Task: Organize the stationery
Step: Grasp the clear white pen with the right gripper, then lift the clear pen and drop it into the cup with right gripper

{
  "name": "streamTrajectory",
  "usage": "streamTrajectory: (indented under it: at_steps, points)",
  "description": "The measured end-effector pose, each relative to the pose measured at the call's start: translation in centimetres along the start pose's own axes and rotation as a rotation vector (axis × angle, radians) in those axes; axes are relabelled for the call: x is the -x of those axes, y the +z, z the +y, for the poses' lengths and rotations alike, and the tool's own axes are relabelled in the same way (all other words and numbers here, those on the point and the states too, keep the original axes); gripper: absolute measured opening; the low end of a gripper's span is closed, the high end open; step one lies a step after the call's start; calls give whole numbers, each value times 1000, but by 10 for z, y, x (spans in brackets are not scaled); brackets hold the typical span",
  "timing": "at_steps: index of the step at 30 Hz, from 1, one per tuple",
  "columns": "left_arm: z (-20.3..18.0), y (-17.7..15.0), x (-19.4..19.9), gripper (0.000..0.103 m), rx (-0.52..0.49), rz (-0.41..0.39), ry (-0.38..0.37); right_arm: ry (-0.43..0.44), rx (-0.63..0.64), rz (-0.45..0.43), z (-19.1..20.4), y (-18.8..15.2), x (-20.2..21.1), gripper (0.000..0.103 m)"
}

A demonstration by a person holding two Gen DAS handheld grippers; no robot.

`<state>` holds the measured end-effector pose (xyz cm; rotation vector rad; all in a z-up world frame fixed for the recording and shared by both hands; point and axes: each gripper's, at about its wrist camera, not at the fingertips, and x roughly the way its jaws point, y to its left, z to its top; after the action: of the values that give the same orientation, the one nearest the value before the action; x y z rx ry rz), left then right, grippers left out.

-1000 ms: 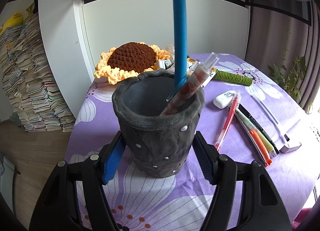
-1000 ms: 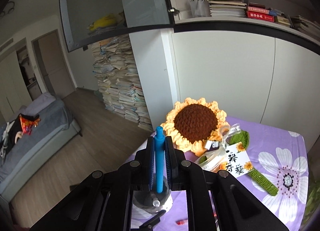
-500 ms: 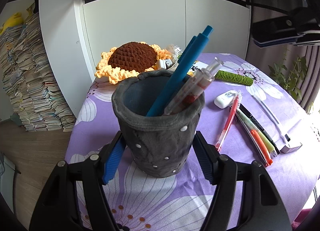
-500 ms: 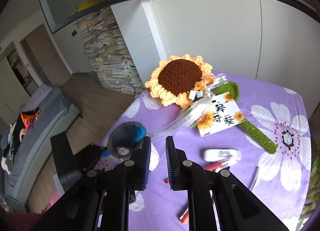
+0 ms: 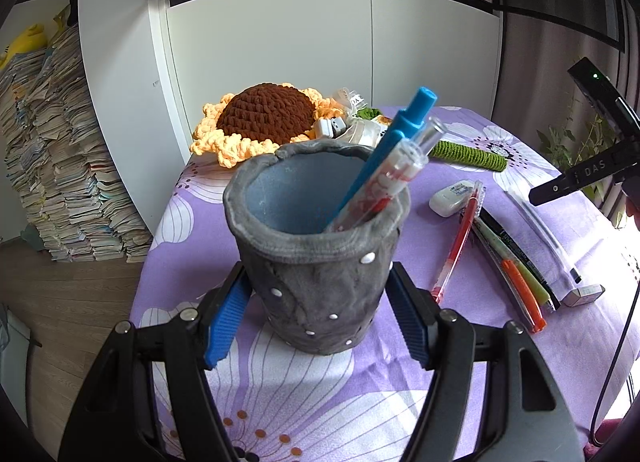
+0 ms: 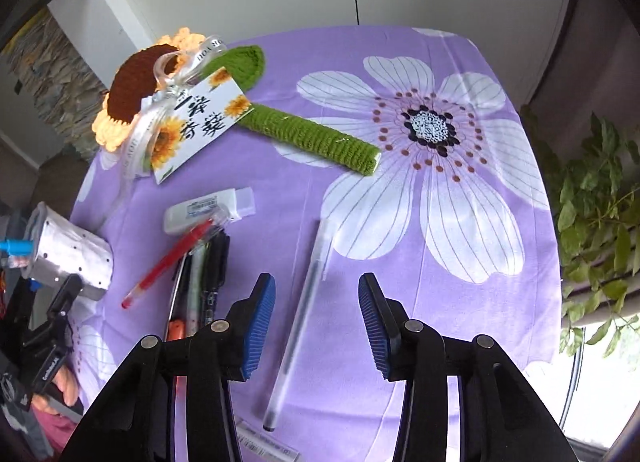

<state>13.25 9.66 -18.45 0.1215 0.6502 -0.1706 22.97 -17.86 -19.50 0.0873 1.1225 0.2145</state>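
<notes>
Clamping grey pen cup (image 5: 316,282), left gripper (image 5: 316,314), right gripper (image 6: 316,322) just opened, empty, only right-wrist view showing card (image 6: 200,122).

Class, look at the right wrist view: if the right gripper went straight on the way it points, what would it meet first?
Probably the frosted clear pen on the purple tablecloth; it lies between the open right gripper fingers, though depth is unclear.

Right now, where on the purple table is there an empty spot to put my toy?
The big white flower print right of the clear pen and below the green crochet stem is bare. It is crowded on the left: pens and an eraser bunch beside the grey pen cup, with the sunflower behind.
</notes>
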Motion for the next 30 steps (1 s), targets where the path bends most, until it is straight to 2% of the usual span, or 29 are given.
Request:
streamTrajectory:
  at_steps: [10,11,13,17,23,30]
  points:
    - [0,0,0,68,1,1,-1,-51,41,42,14,10,-26,42]
    - [0,-1,-1,68,1,1,-2,-66,54,35,16,11,-26,30]
    - [0,-1,-1,68,1,1,-1,-113,77,26,20,10,-28,14]
    - [0,-1,-1,68,1,1,-1,-57,61,20,20,9,-26,13]
    - [0,-1,-1,68,1,1,-1,20,65,-88,29,6,15,13]
    - [0,-1,-1,68,1,1,-1,108,148,-276,66,3,82,13]
